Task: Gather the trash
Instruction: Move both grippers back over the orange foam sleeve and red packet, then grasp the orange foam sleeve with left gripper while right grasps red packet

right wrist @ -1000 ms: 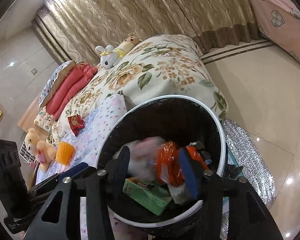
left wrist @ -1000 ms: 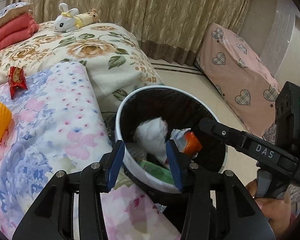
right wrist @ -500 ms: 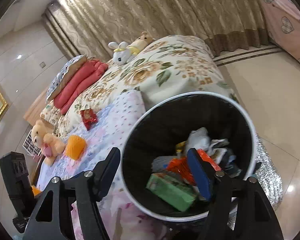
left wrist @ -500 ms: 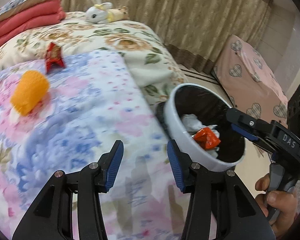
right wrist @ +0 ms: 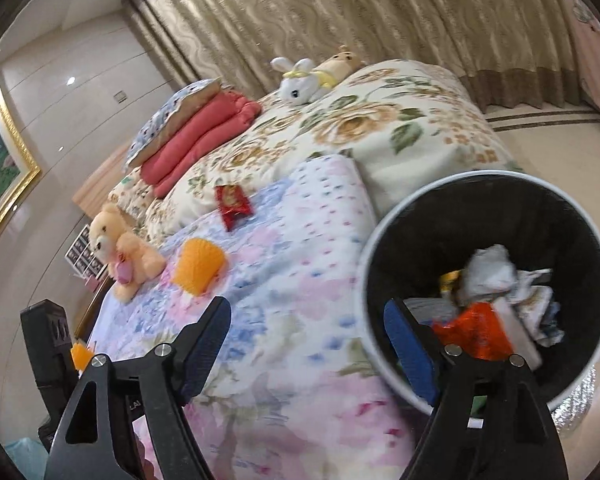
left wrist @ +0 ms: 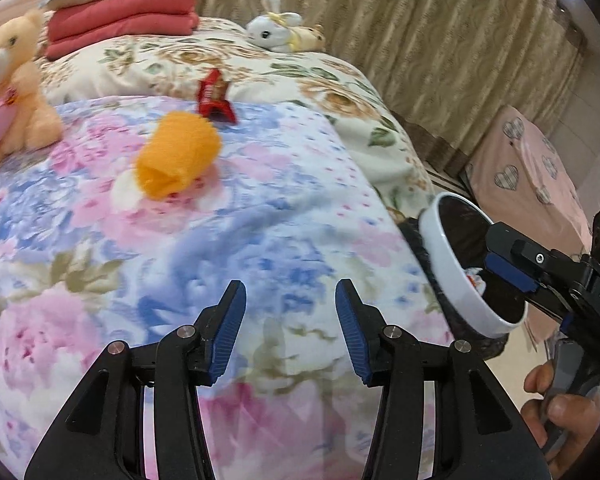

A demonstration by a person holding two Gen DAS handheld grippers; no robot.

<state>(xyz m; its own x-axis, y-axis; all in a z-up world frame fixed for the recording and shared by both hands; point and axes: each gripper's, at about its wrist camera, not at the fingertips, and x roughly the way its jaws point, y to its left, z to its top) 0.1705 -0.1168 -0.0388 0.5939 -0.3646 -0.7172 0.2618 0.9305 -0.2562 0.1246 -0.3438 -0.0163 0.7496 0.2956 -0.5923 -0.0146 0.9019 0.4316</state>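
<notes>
A white bin with a black liner stands beside the bed and holds an orange wrapper, crumpled white paper and other trash. The bin also shows at the right of the left wrist view. A red snack wrapper and an orange foam piece lie on the floral blanket. My left gripper is open and empty above the blanket. My right gripper is open and empty, at the bin's left rim.
A teddy bear sits at the left of the bed. A white plush rabbit and folded red bedding lie at the far end. Curtains hang behind. A pink heart-patterned cover stands across the tiled floor.
Both grippers swung left, away from the bin toward the bed. The right gripper let go of the orange wrapper, which now lies in the bin, and its jaws opened wider.
</notes>
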